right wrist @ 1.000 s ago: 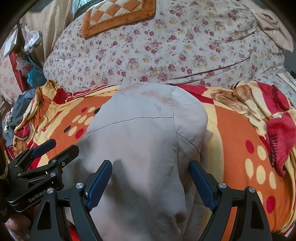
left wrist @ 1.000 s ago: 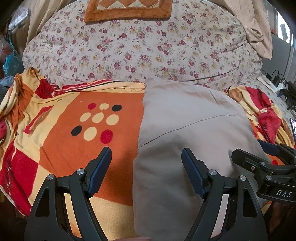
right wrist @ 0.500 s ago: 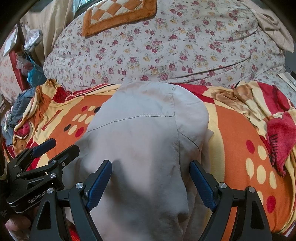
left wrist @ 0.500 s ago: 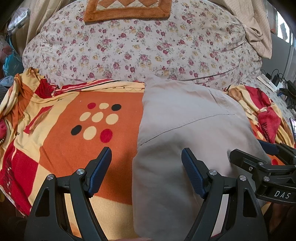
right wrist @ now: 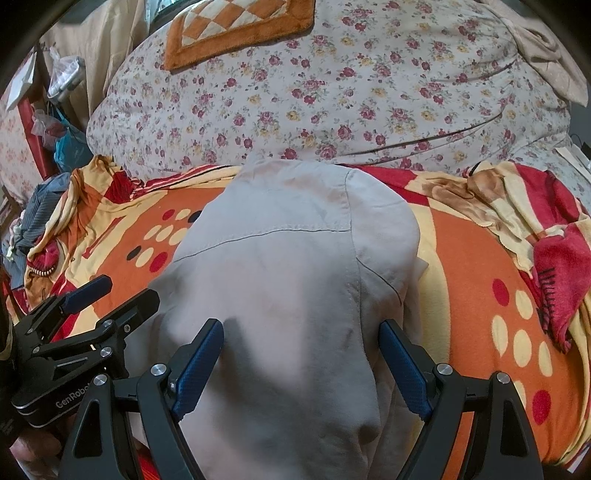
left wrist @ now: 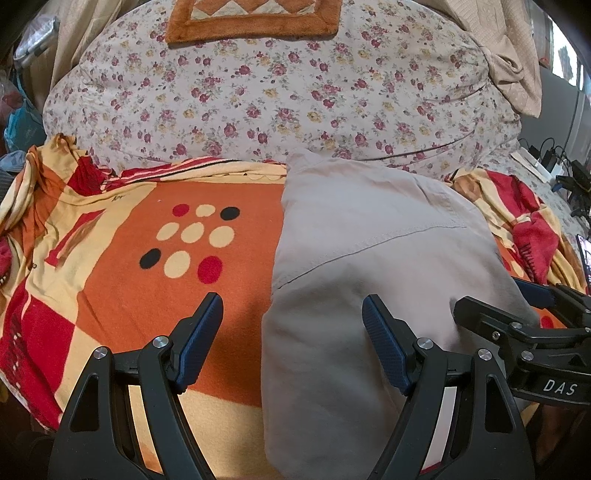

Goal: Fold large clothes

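Note:
A beige garment [left wrist: 369, 266] [right wrist: 288, 288] lies folded into a long strip on an orange, red and cream patterned blanket [left wrist: 140, 266] [right wrist: 480, 280]. My left gripper [left wrist: 293, 314] hovers open above the garment's left edge, one finger over the blanket and one over the cloth. My right gripper [right wrist: 301, 339] is open too, both fingers spread above the garment's near part, nothing pinched. Each gripper shows at the side of the other's view: the right gripper [left wrist: 524, 325] and the left gripper [right wrist: 85, 306].
A big floral duvet [left wrist: 280, 96] [right wrist: 332, 92] bulges behind the garment, with an orange checked mat [left wrist: 255, 18] on top. Bunched blanket folds [right wrist: 554, 258] lie to the right. Bags and clutter [right wrist: 55, 129] stand at far left; cables [left wrist: 565, 173] at far right.

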### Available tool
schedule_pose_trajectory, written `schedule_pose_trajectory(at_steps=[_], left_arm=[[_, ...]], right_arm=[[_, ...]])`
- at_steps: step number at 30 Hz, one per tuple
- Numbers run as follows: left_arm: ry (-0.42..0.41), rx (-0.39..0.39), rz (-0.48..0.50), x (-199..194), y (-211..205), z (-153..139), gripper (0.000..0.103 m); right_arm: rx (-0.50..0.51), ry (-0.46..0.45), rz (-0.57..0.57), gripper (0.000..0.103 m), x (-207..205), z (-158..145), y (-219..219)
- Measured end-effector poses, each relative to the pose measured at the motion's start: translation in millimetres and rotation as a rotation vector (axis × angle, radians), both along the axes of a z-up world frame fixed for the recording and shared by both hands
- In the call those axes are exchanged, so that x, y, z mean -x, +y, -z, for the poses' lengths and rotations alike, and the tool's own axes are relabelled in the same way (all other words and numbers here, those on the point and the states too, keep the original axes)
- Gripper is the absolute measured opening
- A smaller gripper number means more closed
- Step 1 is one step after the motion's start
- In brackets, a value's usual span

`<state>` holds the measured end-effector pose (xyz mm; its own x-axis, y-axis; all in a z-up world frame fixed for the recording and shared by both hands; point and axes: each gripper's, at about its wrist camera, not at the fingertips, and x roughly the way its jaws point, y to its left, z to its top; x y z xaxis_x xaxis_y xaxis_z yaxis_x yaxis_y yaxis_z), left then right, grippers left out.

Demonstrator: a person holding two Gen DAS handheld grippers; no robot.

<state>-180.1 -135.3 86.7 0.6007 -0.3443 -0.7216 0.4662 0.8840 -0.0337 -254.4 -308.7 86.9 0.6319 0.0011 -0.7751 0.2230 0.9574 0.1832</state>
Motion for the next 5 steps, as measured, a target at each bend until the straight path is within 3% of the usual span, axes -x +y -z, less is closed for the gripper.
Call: schedule_pose_trajectory(at_steps=[5], left_arm=[[0.003,0.014,0.021,-2.0,5.0,-1.1,0.078]], right_arm=[[-0.001,0.000,0.001,0.084,0.0,-0.5,0.2]])
